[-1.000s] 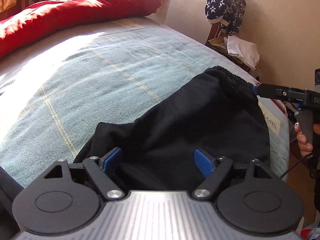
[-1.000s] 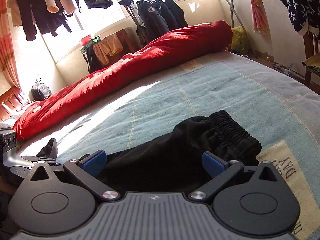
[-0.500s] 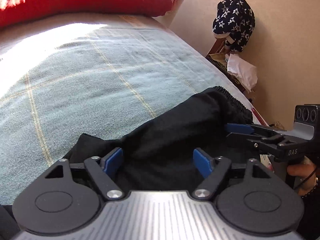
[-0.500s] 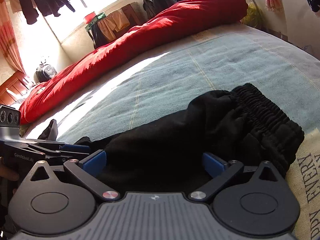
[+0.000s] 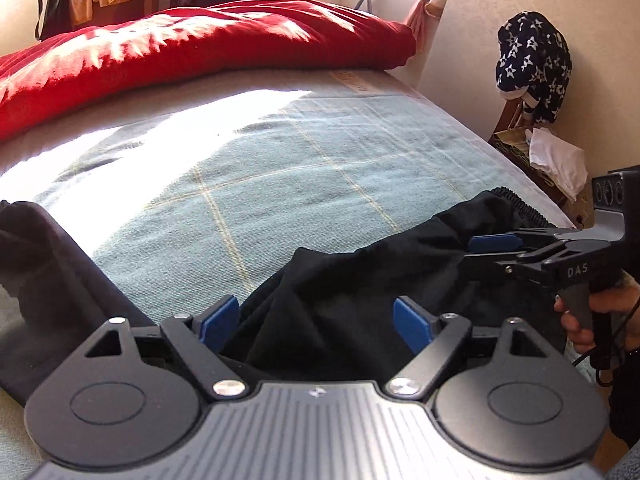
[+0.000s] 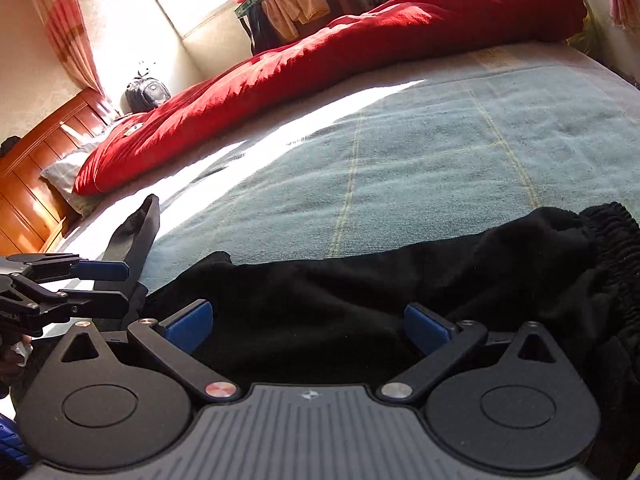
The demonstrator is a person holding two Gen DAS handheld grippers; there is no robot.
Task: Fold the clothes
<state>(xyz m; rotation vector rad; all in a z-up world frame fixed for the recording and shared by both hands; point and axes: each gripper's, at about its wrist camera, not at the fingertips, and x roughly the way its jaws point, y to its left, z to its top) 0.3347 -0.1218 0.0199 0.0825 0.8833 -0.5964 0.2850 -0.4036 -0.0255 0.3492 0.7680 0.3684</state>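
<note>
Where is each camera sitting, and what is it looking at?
Left wrist: on the left gripper, whose jaws are opening, looking down over the black trousers; the right gripper and a hand show.
Right wrist: on the right gripper, looking across the trousers; the left gripper shows.
Shared: trousers, blue bedcover, red duvet.

Sunlit bed, red duvet, wooden headboard, cream wall

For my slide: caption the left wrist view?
Left gripper, jaws opening, over black trousers on the bed; right gripper alongside.
</note>
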